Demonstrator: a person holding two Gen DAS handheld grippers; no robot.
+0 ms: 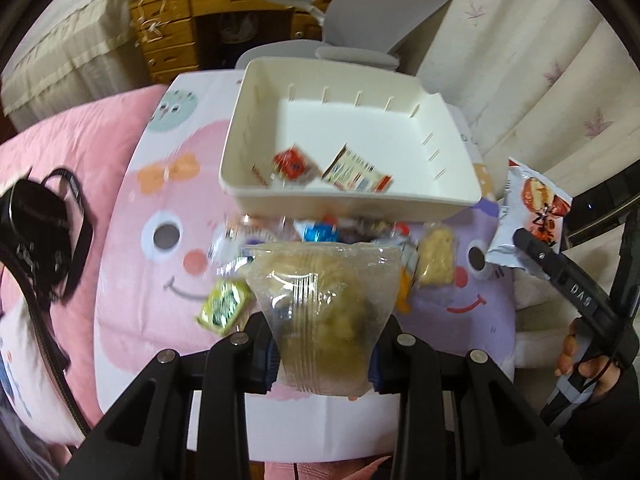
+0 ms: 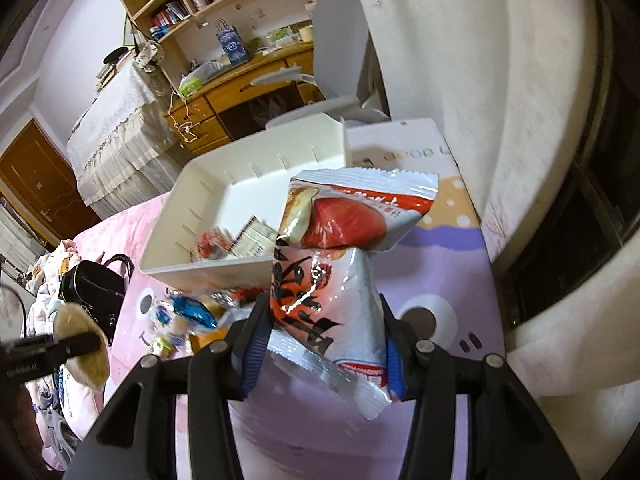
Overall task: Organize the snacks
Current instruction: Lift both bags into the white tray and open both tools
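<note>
My left gripper (image 1: pixel 322 344) is shut on a clear bag of brownish snack (image 1: pixel 324 312), held up above the cartoon-print mat (image 1: pixel 160 280). My right gripper (image 2: pixel 326 340) is shut on a white and red snack packet (image 2: pixel 340 280), also lifted; that packet (image 1: pixel 528 208) shows at the right edge of the left wrist view. A cream plastic bin (image 1: pixel 360 200) sits beyond both, with two small packets (image 1: pixel 296 164) inside near its front wall. A pile of loose snacks (image 1: pixel 320 232) lies on the mat just in front of the bin.
A black handbag (image 1: pixel 40 240) rests on the pink bedding at the left. A grey office chair (image 1: pixel 380 20) and a wooden desk (image 1: pixel 192 20) stand behind the bin. Curtains (image 1: pixel 540 60) and a window sill close off the right side.
</note>
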